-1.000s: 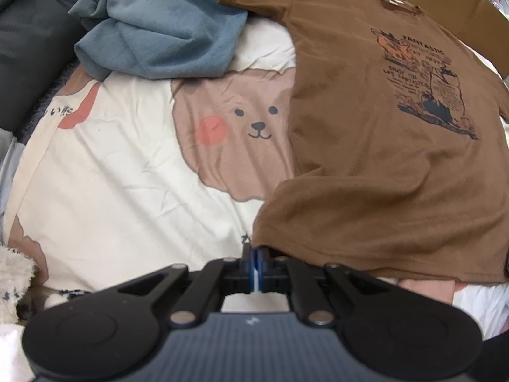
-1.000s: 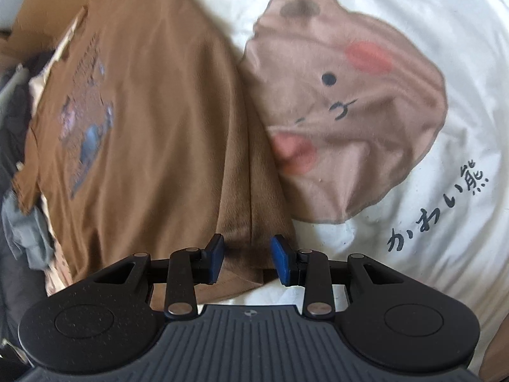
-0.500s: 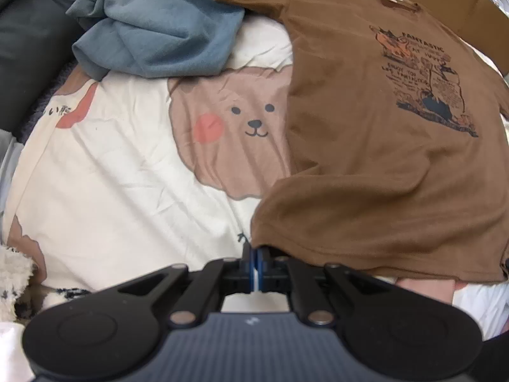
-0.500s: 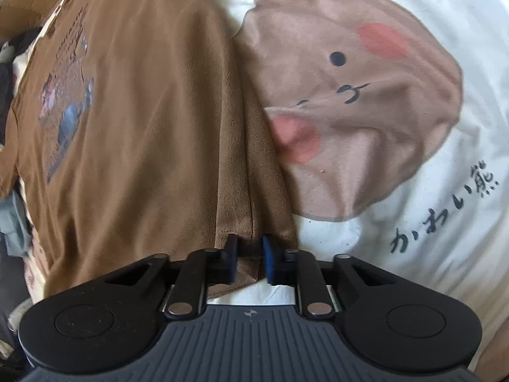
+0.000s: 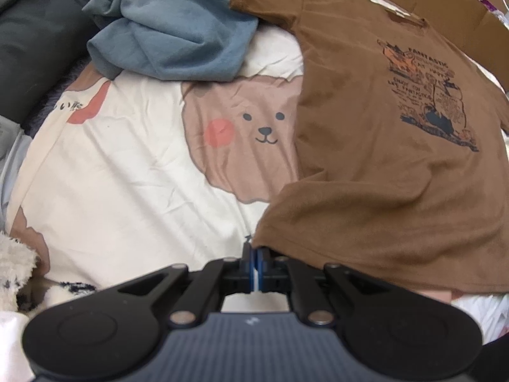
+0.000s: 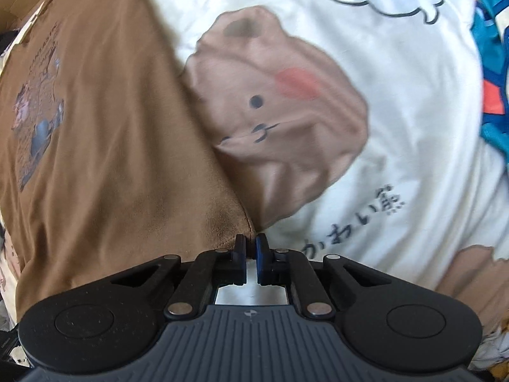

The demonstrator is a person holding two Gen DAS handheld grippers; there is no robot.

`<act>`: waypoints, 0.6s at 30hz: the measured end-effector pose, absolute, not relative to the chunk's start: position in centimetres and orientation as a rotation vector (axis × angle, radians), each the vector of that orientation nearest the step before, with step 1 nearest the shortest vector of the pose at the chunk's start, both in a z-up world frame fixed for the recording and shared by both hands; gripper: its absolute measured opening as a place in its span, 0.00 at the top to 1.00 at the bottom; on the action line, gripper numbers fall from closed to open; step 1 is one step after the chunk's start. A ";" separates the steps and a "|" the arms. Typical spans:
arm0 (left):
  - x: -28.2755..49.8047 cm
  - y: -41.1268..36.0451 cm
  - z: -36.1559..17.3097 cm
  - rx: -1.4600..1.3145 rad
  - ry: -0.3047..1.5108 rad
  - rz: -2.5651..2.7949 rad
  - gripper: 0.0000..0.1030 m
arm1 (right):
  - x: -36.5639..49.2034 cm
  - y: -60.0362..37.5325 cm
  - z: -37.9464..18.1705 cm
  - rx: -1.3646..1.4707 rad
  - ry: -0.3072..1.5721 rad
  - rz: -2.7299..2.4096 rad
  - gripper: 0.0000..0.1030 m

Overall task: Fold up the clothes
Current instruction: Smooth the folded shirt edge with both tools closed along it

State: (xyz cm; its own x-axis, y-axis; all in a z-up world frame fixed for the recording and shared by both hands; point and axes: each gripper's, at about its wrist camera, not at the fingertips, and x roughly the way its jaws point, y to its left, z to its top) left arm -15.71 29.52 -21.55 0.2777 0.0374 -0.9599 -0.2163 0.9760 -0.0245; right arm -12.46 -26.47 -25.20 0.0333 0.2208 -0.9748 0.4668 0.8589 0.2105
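Observation:
A brown T-shirt (image 5: 397, 146) with a printed graphic lies spread face up on a cream bedsheet with bear prints (image 5: 127, 175). My left gripper (image 5: 254, 254) is shut on the shirt's near hem corner, which shows in the left wrist view just above the fingers. In the right wrist view the same brown T-shirt (image 6: 105, 146) fills the left half. My right gripper (image 6: 250, 248) is shut on the other hem corner, with the cloth pinched between its blue pads and lifted into a small peak.
A crumpled blue garment (image 5: 171, 28) lies at the back left, beside dark grey fabric (image 5: 31, 31). Cardboard (image 5: 445, 3) runs along the far right. A fluffy white item (image 5: 12, 267) sits near left. Blue patterned cloth (image 6: 493, 63) lies at the right edge.
My right gripper has closed from open onto the shirt's hem corner and raised it slightly. The left gripper stays shut on its corner, with the view shifting a little.

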 end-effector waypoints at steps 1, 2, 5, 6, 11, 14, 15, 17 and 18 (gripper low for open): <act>-15.8 29.5 -21.3 -0.163 1.275 0.164 0.98 | -12.4 -26.7 -25.0 0.548 1.554 -0.213 0.97; -15.8 29.5 -20.9 -0.162 1.269 0.156 0.98 | -12.3 -26.7 -24.6 0.534 1.559 -0.209 0.97; -15.8 29.4 -19.2 -0.171 1.242 0.137 0.98 | -12.0 -27.4 -22.9 0.504 1.555 -0.195 0.97; -15.8 29.4 -18.6 -0.172 1.232 0.131 0.98 | -11.9 -27.7 -22.5 0.501 1.552 -0.193 0.97; -16.4 29.0 -16.2 -0.188 1.190 0.117 0.98 | -11.2 -29.3 -20.9 0.486 1.536 -0.183 0.97; -17.0 29.1 -15.3 -0.219 1.169 0.120 0.98 | -11.2 -29.2 -20.9 0.481 1.542 -0.170 0.97; -17.3 29.1 -15.0 -0.224 1.165 0.121 0.98 | -11.5 -29.2 -20.9 0.486 1.542 -0.166 0.97; -17.7 29.1 -14.7 -0.233 1.161 0.125 0.98 | -12.9 -29.7 -20.7 0.499 1.542 -0.160 0.97; -17.8 29.1 -14.6 -0.234 1.163 0.128 0.98 | -13.3 -29.8 -20.5 0.499 1.543 -0.161 0.97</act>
State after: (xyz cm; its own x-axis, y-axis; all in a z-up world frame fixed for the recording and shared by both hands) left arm -17.84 29.10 -14.63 0.3927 -0.0214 -0.9194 -0.2203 0.9684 -0.1166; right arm -13.26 -29.79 -20.50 0.0401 0.2086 -0.9772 0.4055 0.8904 0.2067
